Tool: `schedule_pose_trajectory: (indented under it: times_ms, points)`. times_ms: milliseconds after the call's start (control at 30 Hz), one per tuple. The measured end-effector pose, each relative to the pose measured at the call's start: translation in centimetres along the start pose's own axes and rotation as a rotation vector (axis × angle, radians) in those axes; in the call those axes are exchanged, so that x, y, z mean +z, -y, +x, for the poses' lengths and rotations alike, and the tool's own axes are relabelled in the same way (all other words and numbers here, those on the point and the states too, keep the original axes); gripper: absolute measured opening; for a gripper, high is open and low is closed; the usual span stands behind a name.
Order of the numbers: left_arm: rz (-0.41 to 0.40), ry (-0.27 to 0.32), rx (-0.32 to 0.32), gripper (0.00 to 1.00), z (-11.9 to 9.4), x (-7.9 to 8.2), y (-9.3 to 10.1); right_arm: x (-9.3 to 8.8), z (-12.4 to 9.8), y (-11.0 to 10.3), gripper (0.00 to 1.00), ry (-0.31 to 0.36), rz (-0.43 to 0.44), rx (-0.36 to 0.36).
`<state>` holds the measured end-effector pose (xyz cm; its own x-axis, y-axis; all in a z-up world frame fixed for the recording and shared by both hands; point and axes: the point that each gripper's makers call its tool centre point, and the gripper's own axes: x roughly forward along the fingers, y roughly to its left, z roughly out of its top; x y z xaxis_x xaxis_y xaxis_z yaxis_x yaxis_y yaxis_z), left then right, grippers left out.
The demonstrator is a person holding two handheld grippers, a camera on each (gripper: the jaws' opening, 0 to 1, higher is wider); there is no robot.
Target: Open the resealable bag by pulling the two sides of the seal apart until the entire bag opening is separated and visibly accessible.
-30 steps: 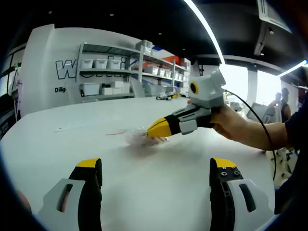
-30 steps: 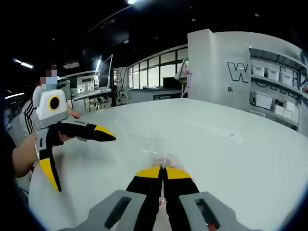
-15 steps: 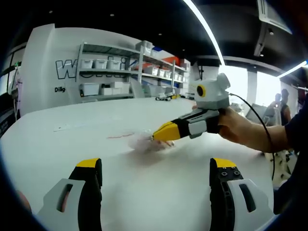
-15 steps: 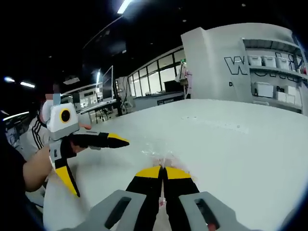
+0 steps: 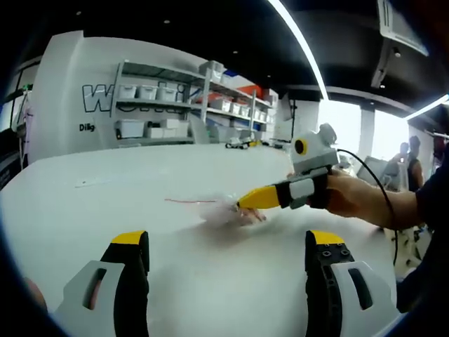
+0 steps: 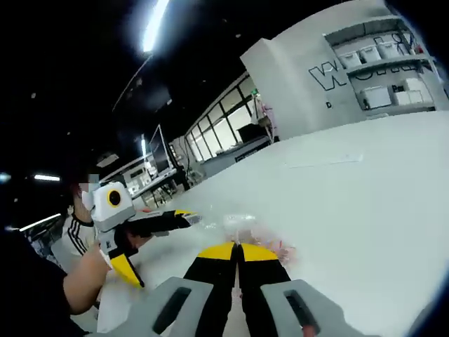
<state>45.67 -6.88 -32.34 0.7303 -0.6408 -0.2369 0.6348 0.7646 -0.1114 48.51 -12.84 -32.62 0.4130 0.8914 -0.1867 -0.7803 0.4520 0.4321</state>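
A clear resealable bag [image 5: 226, 210] with a thin red seal strip [image 5: 188, 201] lies crumpled on the white table [image 5: 84, 217]. My right gripper [image 5: 243, 204] comes in from the right, shut on the bag's near edge, with a hand [image 5: 351, 198] holding it. In the right gripper view, its black-and-yellow jaws [image 6: 238, 247] are closed together on the bag [image 6: 242, 223]. My left gripper [image 5: 228, 242] stands open short of the bag with nothing between its jaws. From the right gripper view, the left gripper [image 6: 165, 250] is spread open, its upper fingertip [image 6: 188, 219] close beside the bag.
Shelves with white bins [image 5: 161, 105] line the far wall behind the table. People [image 5: 410, 151] stand at the far right. A black cable [image 5: 372, 175] trails from the right gripper. The person's sleeve [image 6: 35, 295] fills the lower left of the right gripper view.
The right gripper has drawn the bag to the right and tilted upward, still shut on it. The left gripper's upper jaw now sits closer to the bag.
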Motion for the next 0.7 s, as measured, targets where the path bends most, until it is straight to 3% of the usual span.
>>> schedule_pose_trajectory:
  times_ms: [233, 700]
  points:
    - [-0.012, 0.0, -0.002, 0.89, 0.3, 0.0, 0.0, 0.0, -0.5, -0.7, 0.0, 0.032, 0.113, 0.057]
    - [-0.017, 0.004, -0.006, 0.89, 0.3, 0.1, 0.0, -0.7, -1.4, -1.9, 0.0, 0.047, 0.17, 0.091]
